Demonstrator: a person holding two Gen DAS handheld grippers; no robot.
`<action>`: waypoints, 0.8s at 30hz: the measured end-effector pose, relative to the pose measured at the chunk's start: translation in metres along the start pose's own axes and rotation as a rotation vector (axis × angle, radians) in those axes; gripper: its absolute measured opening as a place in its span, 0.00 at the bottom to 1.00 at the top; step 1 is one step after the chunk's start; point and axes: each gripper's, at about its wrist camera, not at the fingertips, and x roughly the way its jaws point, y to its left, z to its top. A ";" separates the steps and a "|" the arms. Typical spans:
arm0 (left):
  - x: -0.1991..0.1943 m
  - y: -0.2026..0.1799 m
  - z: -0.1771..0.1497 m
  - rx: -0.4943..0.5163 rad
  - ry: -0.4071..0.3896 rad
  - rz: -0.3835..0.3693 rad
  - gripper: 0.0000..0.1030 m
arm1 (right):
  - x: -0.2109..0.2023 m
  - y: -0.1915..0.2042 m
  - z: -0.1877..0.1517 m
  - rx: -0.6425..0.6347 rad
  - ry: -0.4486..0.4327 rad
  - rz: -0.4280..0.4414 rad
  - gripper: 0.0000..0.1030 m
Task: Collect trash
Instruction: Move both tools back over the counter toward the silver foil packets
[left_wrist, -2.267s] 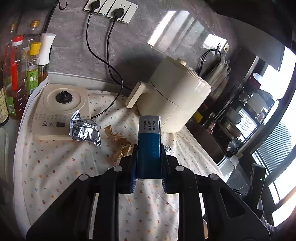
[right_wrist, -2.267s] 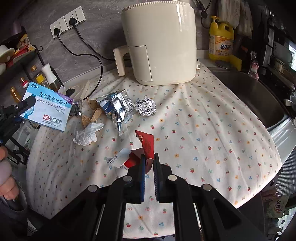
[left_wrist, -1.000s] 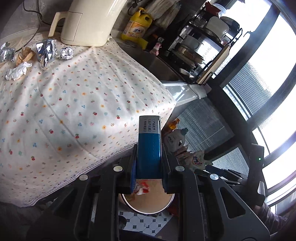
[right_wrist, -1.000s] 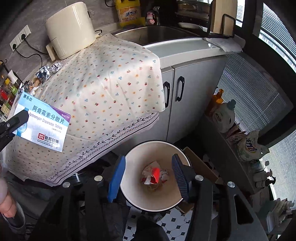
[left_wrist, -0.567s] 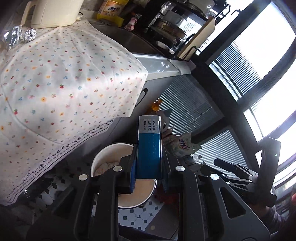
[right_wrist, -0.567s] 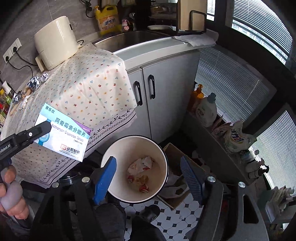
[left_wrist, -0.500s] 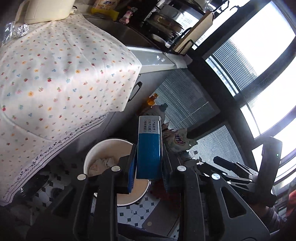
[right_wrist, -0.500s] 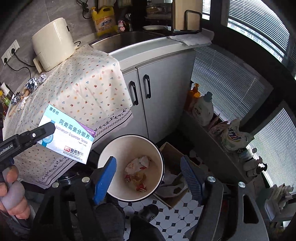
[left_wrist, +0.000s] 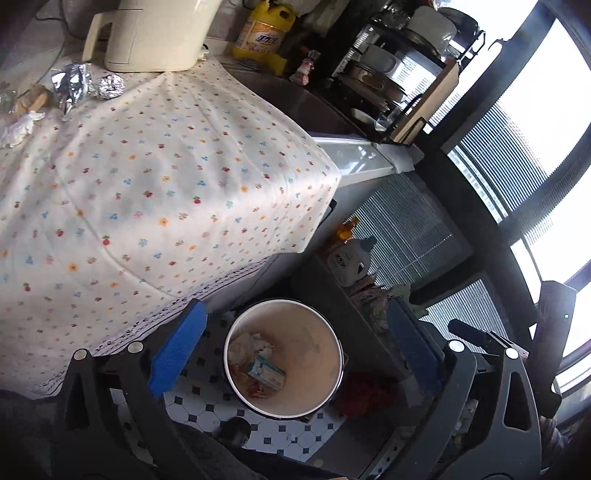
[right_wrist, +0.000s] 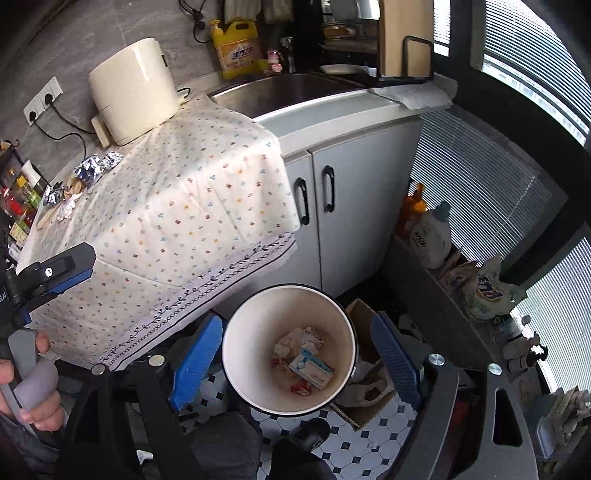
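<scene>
A white round trash bin (left_wrist: 321, 317) stands on the tiled floor below the counter; it also shows in the right wrist view (right_wrist: 255, 332). A blue-and-white medicine box (left_wrist: 266, 372) lies inside it on crumpled paper and red scraps, and it shows in the right wrist view too (right_wrist: 312, 368). My left gripper (left_wrist: 295, 347) is open and empty above the bin. My right gripper (right_wrist: 295, 354) is open and empty above the bin. Foil wrappers (left_wrist: 74, 83), a foil ball (left_wrist: 110, 85) and crumpled tissue (left_wrist: 18, 129) lie on the flowered cloth (left_wrist: 147, 184).
A cream air fryer (right_wrist: 133, 88) stands at the back of the counter, next to a steel sink (right_wrist: 284, 90) and a yellow detergent bottle (right_wrist: 236, 50). White cabinet doors (right_wrist: 332, 206) are behind the bin. A cardboard box (right_wrist: 369, 398) and bottles (right_wrist: 432, 232) sit on the floor right.
My left gripper has opened and let go of the medicine box, which now lies in the bin. My right gripper stays open over the bin.
</scene>
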 end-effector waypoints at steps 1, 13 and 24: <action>-0.007 0.006 0.002 -0.012 -0.014 0.019 0.94 | 0.002 0.009 0.005 -0.016 -0.003 0.017 0.82; -0.108 0.085 0.016 -0.167 -0.196 0.229 0.94 | 0.014 0.118 0.052 -0.181 -0.037 0.189 0.88; -0.174 0.139 0.023 -0.250 -0.327 0.347 0.94 | 0.029 0.201 0.079 -0.302 -0.034 0.282 0.92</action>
